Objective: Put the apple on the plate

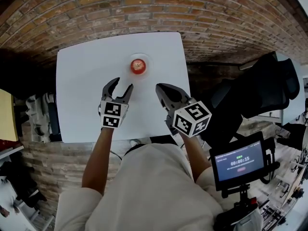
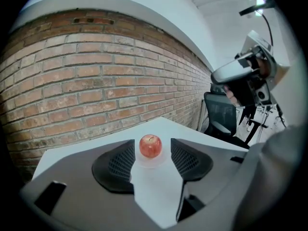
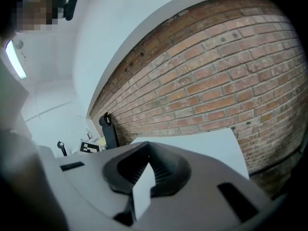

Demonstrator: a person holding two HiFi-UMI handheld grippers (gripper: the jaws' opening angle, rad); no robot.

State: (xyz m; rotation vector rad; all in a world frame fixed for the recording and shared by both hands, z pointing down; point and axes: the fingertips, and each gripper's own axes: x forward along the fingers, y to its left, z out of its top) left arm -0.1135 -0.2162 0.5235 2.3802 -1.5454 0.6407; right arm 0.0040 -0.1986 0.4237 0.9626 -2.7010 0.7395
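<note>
Judging from the apple (image 1: 138,66) resting on the plate (image 1: 147,60), you look finished: left claw (image 1: 122,84) spread and empty, right claw (image 1: 159,87) pressed together, so just back both away.

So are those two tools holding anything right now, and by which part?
Nothing is held. The left tool is open and empty, the right tool shut on nothing; the apple sits untouched on the plate.

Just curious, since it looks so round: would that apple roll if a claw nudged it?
Probably: the apple is round and sits on a shallow plate, so a nudge might rock or roll it. Its skin looks smooth, so it may be slippery to pinch.
</note>
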